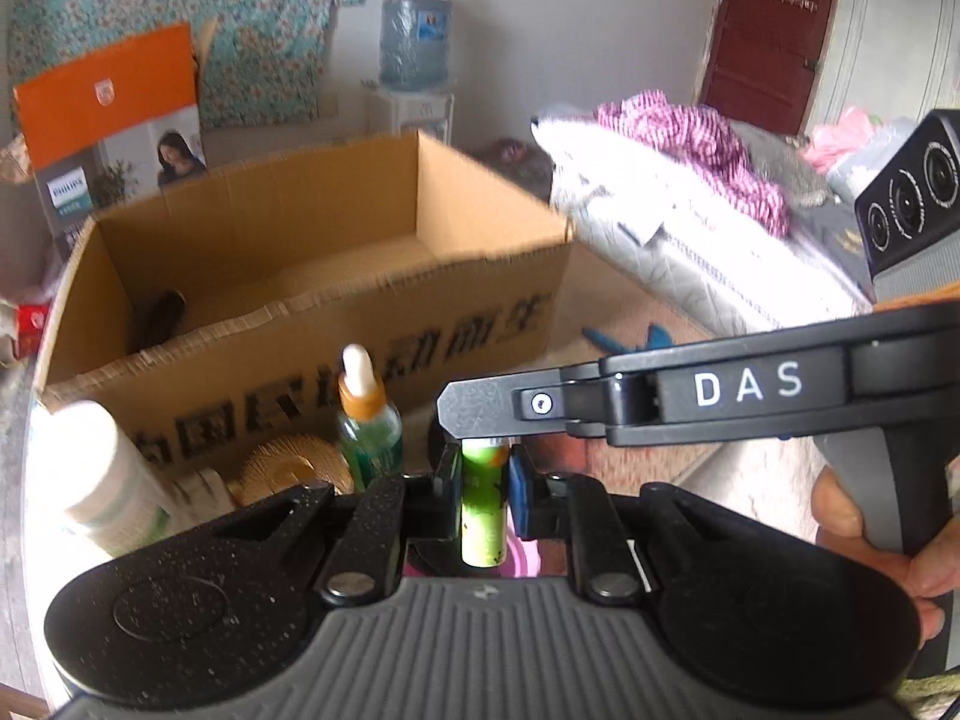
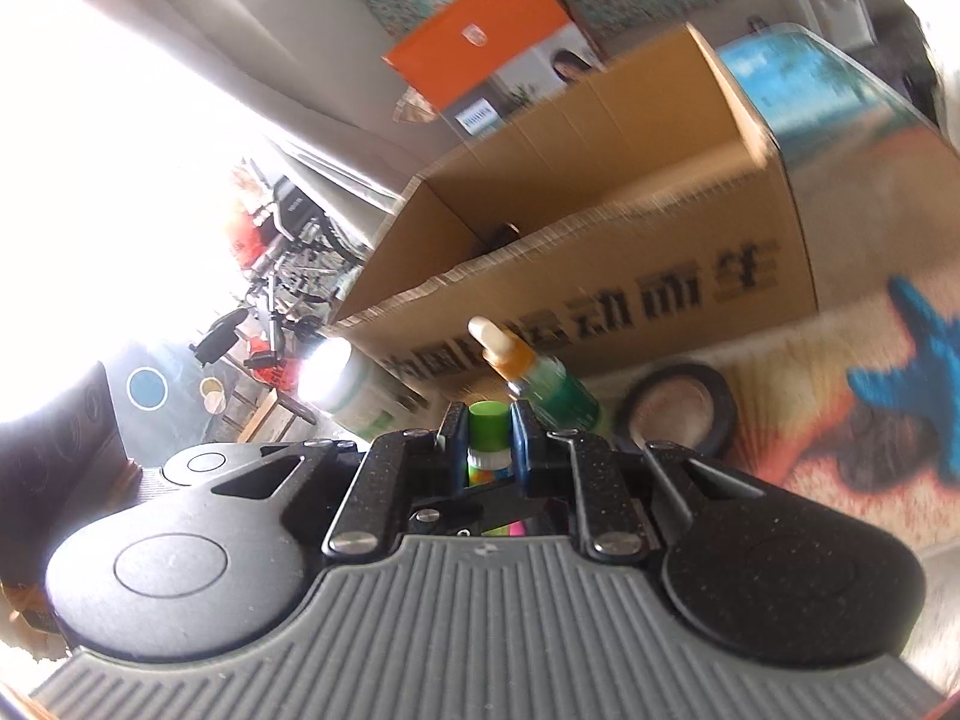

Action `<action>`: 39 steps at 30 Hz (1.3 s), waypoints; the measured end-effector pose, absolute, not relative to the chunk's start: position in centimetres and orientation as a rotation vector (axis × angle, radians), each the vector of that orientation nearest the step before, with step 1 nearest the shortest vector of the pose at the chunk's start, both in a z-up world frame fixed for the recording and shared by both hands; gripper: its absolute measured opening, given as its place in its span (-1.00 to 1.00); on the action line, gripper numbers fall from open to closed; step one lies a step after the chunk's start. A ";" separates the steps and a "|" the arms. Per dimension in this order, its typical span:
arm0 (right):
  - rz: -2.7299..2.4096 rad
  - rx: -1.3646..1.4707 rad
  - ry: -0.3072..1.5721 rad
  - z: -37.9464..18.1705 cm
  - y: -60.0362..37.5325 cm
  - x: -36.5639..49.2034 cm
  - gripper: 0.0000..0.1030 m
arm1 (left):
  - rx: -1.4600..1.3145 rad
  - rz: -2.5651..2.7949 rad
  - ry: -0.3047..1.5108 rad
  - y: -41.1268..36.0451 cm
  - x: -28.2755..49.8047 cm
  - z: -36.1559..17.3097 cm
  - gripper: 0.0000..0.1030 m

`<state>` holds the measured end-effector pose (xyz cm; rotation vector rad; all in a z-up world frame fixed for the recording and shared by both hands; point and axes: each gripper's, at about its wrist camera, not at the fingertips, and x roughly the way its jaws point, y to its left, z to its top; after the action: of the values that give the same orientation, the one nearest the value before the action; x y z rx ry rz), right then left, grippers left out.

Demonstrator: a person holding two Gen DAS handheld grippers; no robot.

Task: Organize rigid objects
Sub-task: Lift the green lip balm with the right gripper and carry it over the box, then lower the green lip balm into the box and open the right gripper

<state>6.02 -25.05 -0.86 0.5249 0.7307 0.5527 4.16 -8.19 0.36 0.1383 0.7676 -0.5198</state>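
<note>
Left tool [image 1: 485, 480]: jaws narrow, clamped on a green tube [image 1: 483, 504], tube upright between the pads. Right tool [image 2: 489, 438]: jaws narrow on the same green tube [image 2: 486, 420], gripping at the green cap end; white collar and bright multicolour body visible below the cap. In the left wrist view the right tool [image 1: 474, 414] crosses in from the right, finger tip directly over the tube top; hand [image 1: 870, 540] on its handle at the right edge.

Just past the tools, a green dropper bottle [image 1: 367, 426] with orange collar and white bulb stands upright, near the box's front wall. Left of it: a gold ribbed round thing [image 1: 294, 462], type unclear, then a white bottle [image 1: 114, 480], tilted. In the right wrist view a black tape roll [image 2: 678, 402] lies flat to the right of the dropper bottle [image 2: 540, 384], on the printed table cover [image 2: 840, 420].

Behind those: open cardboard box [image 1: 336, 324], black print on the front wall. One dark item [image 1: 159, 315] inside at its left end, too blurred to identify. Rest of visible box floor bare.

Behind the box: orange Philips carton [image 1: 108, 114]. Bedding pile [image 1: 690, 192] off to the right.
</note>
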 end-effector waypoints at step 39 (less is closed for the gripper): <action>0.797 0.418 1.238 -0.1 -12.8 30.9 -0.74 | 0.034 -0.175 0.948 0.4 19.3 2.2 -0.28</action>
<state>30.93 -12.76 -0.07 0.4177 1.2379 0.7966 19.32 0.40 2.15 0.0336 0.9483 -0.1752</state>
